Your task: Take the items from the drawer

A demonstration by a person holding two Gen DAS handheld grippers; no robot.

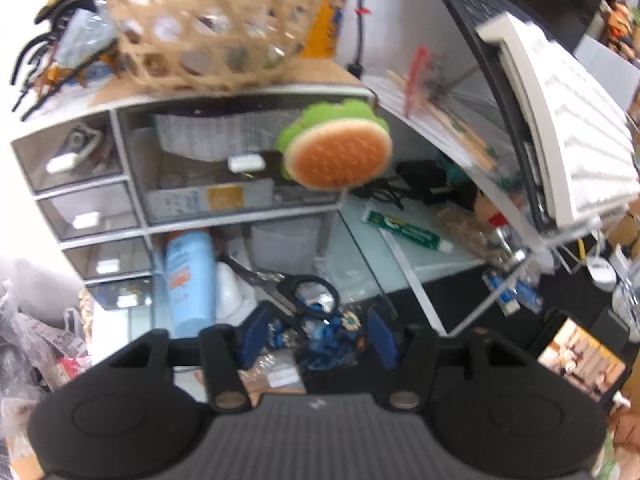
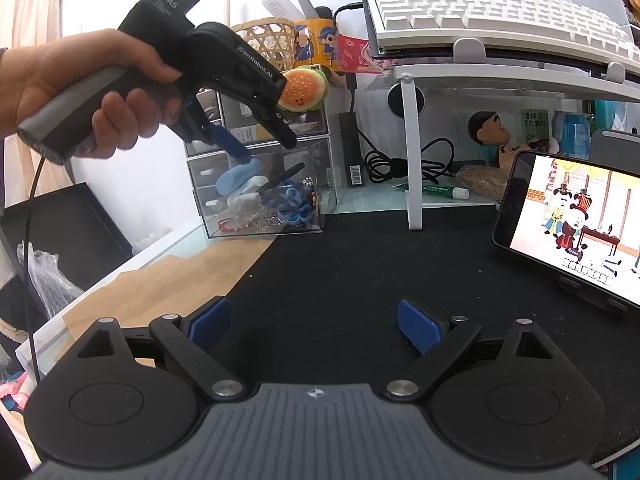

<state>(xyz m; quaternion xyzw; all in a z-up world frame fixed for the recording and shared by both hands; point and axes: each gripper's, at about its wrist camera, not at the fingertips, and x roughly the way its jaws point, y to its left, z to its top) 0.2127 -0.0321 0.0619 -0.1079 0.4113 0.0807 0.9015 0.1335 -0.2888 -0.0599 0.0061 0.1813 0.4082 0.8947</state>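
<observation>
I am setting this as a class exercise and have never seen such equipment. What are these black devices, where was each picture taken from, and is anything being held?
No robot here: a person holds two hand-held grippers, each with a camera looking along its blue fingers. The left wrist view looks down into a pulled-out clear drawer holding scissors, a blue bottle and blue trinkets. The left gripper hovers over them; nothing is clearly gripped. The right wrist view shows the person's hand aiming that gripper into the drawer, while the right gripper waits open and empty above a black mat.
</observation>
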